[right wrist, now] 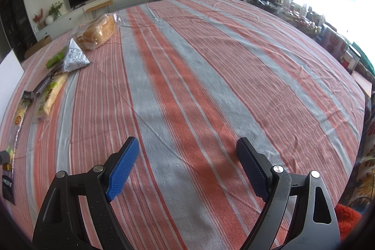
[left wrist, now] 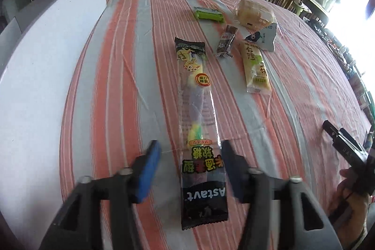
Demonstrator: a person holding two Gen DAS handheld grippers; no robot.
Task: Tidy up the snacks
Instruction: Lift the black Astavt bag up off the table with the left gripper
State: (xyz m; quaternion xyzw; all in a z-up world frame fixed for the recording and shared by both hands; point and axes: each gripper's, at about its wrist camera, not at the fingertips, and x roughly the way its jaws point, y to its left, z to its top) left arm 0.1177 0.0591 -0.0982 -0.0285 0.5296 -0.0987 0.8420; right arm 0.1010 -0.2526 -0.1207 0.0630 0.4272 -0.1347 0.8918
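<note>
Six snacks were laid out on the striped tablecloth [left wrist: 112, 95], all of them toward the left side as seen from the right wrist camera. The long candy packet [left wrist: 199, 123] was stretched out lengthwise right in front of the left gripper [left wrist: 191, 157], its black "Astavt" end nearest the camera. The left gripper's jaws were spread wide, one blue pad [left wrist: 148, 170] sitting on each side of the packet's near end, and nothing was actually clamped; whether the pads were touching the wrapper couldn't really be told, since the view was a bit blurred there.

Further back, a yellow-green cracker packet [left wrist: 255, 69] was lying just right of the candy, with a small dark bar [left wrist: 226, 41] between the two. A grey triangular pouch [left wrist: 263, 38] was touching the far end of the cracker packet. Behind those, a bagged bread loaf [left wrist: 255, 14] and a flat green packet [left wrist: 209, 14] were sat side by side.

A white board [left wrist: 46, 76] was stood along the table's left edge.

The right gripper [right wrist: 187, 161] was held low over a bare patch of cloth, well apart from the snacks, its jaws wide open and nothing gripped. It could also be spotted at the right edge of the left wrist view. From its own camera, the bread loaf [right wrist: 98, 32], pouch [right wrist: 75, 57] and cracker packet [right wrist: 52, 95] were seen off to the far left
</note>
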